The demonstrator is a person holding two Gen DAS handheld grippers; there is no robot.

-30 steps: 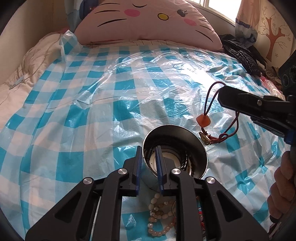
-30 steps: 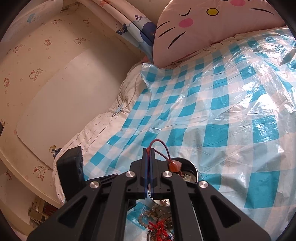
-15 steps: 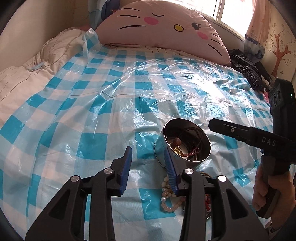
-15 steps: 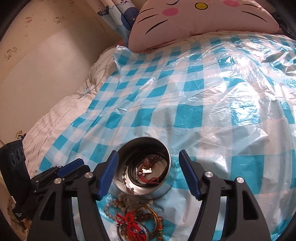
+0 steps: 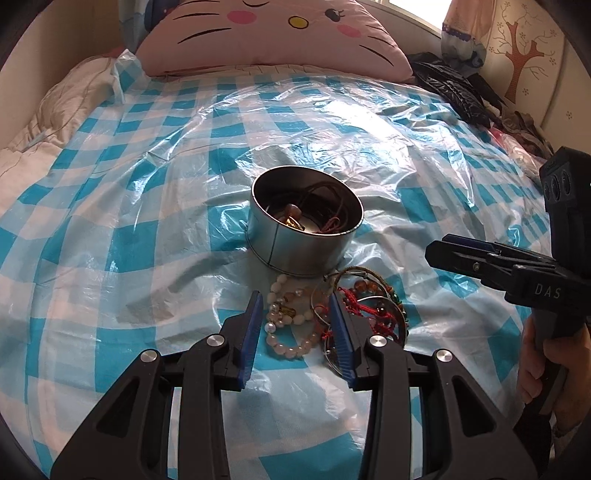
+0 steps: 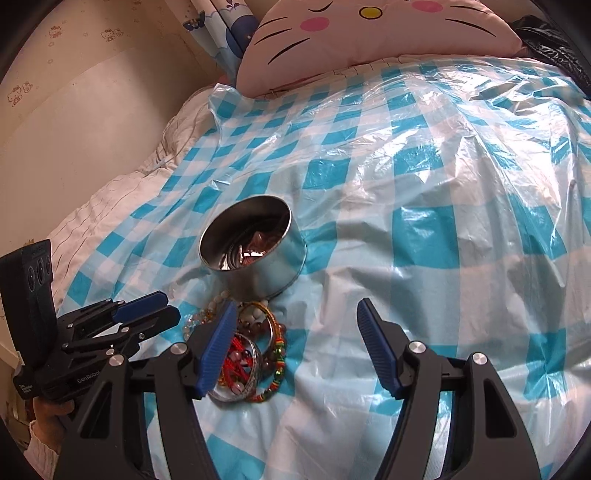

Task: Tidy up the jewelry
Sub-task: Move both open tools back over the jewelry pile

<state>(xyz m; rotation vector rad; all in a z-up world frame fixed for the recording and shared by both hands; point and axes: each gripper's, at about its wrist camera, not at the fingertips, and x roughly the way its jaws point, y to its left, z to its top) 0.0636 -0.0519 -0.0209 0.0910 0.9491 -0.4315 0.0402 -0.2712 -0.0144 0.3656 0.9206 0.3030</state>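
Observation:
A round metal tin sits on the checked plastic sheet and holds a cord necklace with an orange stone. In front of it lies a heap of jewelry: a pale bead bracelet, red string, bangles and a coloured bead bracelet. My left gripper is open and empty, its fingers either side of the pale beads. My right gripper is wide open and empty, its left finger over the heap; it shows side-on in the left wrist view.
The blue-and-white checked plastic sheet covers the bed. A pink cat-face pillow lies at the head. Dark clothes and bags are piled at the far right. A wall runs along the left side.
My right gripper opened and let the cord necklace drop into the tin, then drew back. My left gripper opened, pulled back from the tin and now sits over the pale beads.

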